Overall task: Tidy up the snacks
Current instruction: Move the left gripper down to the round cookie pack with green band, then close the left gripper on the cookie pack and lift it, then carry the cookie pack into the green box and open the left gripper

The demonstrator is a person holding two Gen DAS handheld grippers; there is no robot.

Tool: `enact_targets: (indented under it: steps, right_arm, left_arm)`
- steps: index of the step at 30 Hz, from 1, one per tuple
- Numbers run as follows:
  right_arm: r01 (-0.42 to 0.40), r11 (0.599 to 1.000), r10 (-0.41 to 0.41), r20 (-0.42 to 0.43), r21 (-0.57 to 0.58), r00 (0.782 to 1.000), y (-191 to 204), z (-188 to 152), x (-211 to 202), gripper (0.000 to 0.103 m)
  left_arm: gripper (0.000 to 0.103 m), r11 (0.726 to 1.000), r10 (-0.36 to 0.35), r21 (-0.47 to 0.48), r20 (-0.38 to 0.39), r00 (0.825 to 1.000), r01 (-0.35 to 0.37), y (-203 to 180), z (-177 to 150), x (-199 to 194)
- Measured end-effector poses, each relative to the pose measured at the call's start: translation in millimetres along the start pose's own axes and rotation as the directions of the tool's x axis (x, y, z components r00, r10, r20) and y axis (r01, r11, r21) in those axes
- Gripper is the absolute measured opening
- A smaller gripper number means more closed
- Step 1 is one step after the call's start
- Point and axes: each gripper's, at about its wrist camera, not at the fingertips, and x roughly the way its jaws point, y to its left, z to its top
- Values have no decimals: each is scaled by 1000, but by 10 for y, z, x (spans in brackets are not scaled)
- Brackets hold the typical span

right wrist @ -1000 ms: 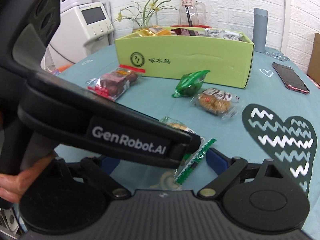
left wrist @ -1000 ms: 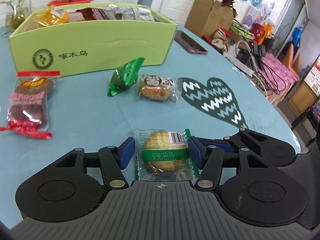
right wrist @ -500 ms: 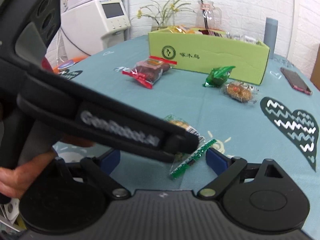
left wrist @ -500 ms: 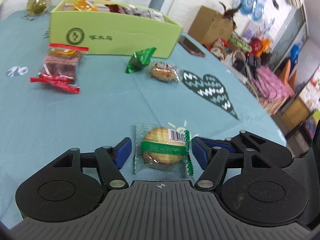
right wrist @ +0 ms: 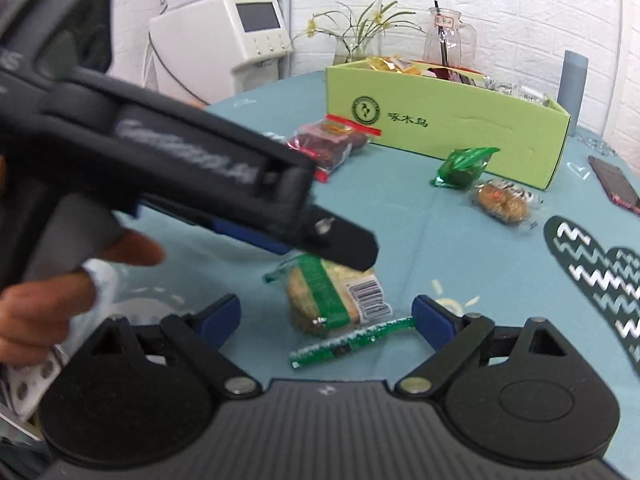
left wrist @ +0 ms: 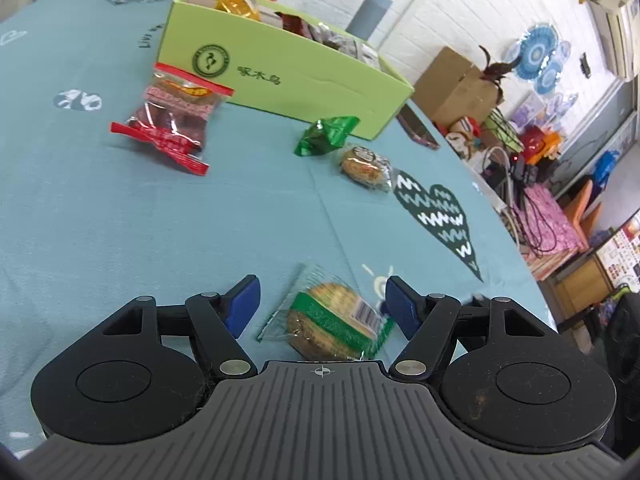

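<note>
- The wrapped biscuit (left wrist: 334, 322) lay flat on the teal tabletop (left wrist: 120, 232), near its front edge and well apart from the green box (left wrist: 288, 80) where other snacks were already stowed.
- It sat between the blue pads of the left hand-held gripper (left wrist: 322, 306), whose jaws stood roughly half open; neither pad pressed on the packet, so nothing was held.
- The right hand-held gripper (right wrist: 326, 314) was spread wide around the same packet in its own view, with the torn-looking green sealed strip (right wrist: 352, 342) lying just in front of it; it gripped nothing either.
- Judging by its look, the biscuit was light and crumbly inside a thin, glossy clear film, so a hard squeeze would likely crack it and the film could slip against the pads.
- The best hold seemed to be across the round body at the green band (left wrist: 332, 316), pads on opposite sides of the disc, closing gently until the film stopped sliding.
- The crimped end seams were flimsy; pinching only there would probably let the packet swing and twist.
- Three more snacks waited nearer the box: a red packet (left wrist: 172, 120), a green foil packet (left wrist: 326, 134) and a round pastry in clear wrap (left wrist: 366, 162), all soft-wrapped and probably just as light.
</note>
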Motion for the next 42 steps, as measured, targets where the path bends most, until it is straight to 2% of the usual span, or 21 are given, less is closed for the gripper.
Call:
enact_targets:
  steps: [3,6,11,13,14,15,16,18,21,27,32,37,42]
  right_arm:
    - [-5,1000,5,19,18,1000,53,-12,-40,93]
    - [42,999,-42,6,-18,999,66,4,39,93]
    - [27,999,-27,3,-33,1000,45,-10,96,92]
    - [36,998,-35,9,-50,999,46,-41,113,81]
    - [46,997,-45,17,-56,999,48,-48,91,69]
    - [38,998,-37,19,-46,999,33,-43,60,62]
    - [32,999,-31,16,-33,999,15,-33,37,54]
    - [27,1000,-27,12,-16,1000,-30,-15,20,54]
    - [27,999,-28,24,20,999,-132,46,4,54]
    - [68,997,-71,112,33,991,-417,443,-47,54]
    - [110,993,-102,170,-34,980,-627,1017,111,54]
    - [128,988,-108,212,-83,971,-943,1758,488,56]
    - [101,989,-85,143,-106,986,-1246,2328,1201,56]
  left_arm:
    - [55,1000,2,5,-11,1000,-2,-7,-31,-7]
    - [56,1000,12,16,-32,999,-11,-37,-80,1]
    - [58,998,25,54,-34,999,-23,-110,-155,18]
    - [56,996,40,80,-33,999,-37,-154,-170,28]
    - [48,994,53,96,-30,998,-50,-174,-177,37]
    - [35,990,77,118,-24,997,-74,-207,-194,37]
    - [32,985,92,146,-20,996,-88,-243,-211,39]
    - [21,988,73,136,-31,997,-68,-262,-203,47]
    - [14,989,69,134,-21,997,-66,-306,-97,72]
    - [11,990,7,141,44,999,-13,-428,450,130]
    - [12,984,9,177,130,992,-32,-527,1069,226]
    - [12,983,2,179,199,980,-38,-434,1870,438]
    - [12,982,63,164,205,977,-98,-161,2468,887]
